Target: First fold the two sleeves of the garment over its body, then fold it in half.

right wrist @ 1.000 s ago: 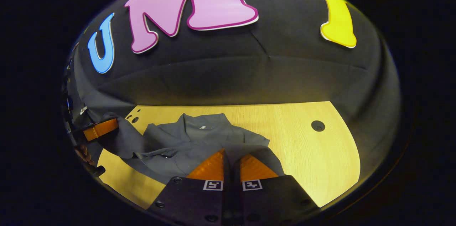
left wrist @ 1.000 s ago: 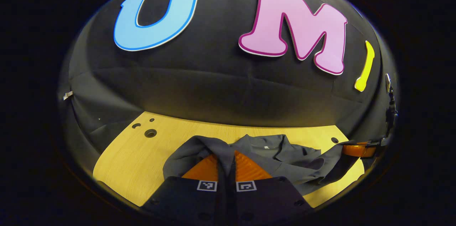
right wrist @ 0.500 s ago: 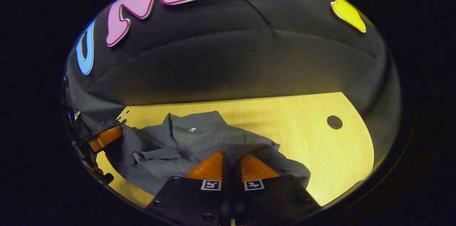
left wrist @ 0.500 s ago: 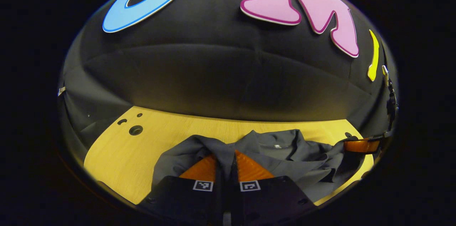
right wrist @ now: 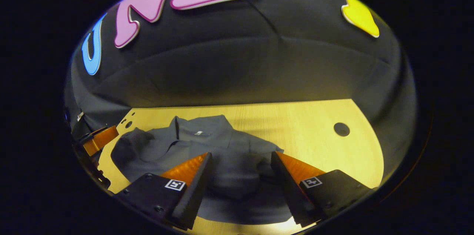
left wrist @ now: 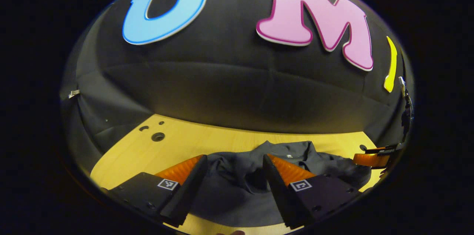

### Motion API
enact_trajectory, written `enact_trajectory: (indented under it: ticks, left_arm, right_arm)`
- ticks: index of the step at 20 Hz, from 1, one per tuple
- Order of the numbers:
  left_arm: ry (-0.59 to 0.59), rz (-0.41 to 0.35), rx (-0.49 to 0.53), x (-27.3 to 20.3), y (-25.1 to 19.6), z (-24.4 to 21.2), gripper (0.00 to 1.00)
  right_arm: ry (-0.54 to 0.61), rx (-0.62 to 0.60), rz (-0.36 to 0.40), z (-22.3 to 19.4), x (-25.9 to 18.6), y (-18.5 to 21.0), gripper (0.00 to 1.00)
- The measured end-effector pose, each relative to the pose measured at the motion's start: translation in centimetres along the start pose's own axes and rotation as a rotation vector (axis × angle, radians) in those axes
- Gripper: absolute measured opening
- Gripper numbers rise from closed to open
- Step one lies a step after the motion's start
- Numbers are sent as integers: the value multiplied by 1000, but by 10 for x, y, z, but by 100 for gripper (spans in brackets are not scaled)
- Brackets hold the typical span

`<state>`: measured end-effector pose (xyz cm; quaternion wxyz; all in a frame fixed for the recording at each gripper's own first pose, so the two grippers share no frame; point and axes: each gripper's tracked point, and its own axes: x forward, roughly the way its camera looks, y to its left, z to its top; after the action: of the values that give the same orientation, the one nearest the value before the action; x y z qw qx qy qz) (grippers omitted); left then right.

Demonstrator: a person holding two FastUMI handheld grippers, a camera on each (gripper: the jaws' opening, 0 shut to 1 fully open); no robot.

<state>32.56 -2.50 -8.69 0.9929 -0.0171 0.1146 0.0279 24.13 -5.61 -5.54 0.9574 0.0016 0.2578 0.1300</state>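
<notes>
A dark grey collared shirt (left wrist: pixel 237 179) lies rumpled on the wooden table (left wrist: pixel 177 146), its collar (left wrist: pixel 287 149) toward the wall. My left gripper (left wrist: pixel 232 159) hovers open just over its left part, with loose folds of cloth lying between and below the fingers. In the right gripper view the shirt (right wrist: pixel 207 142) spreads from the left edge to the middle, with a sleeve bunched at its left (right wrist: pixel 129 146). My right gripper (right wrist: pixel 240 155) is open over the shirt's right side and holds nothing. Each gripper appears far off in the other's view (left wrist: pixel 372 159) (right wrist: pixel 100 140).
The light wooden table (right wrist: pixel 296 123) has round holes, some at its back left (left wrist: pixel 158 136) and one at the right (right wrist: pixel 341 129). The black cloth wall stands right behind the table. Bare tabletop stretches to the right of the shirt.
Both grippers were shut on shirt cloth; both have now opened and let it go. The released cloth has dropped onto the shirt's body.
</notes>
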Motion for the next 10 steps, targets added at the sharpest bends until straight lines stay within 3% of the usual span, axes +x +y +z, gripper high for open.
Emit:
enact_trajectory:
  ticks: [6,10]
  left_arm:
    - [-112,39,-35,-114,22,35,96]
    - [-185,39,-29,-201,34,47,96]
  right_arm:
    - [-148,-57,-44,29,-97,2,99]
    - [-229,-47,-68,25,-171,13,99]
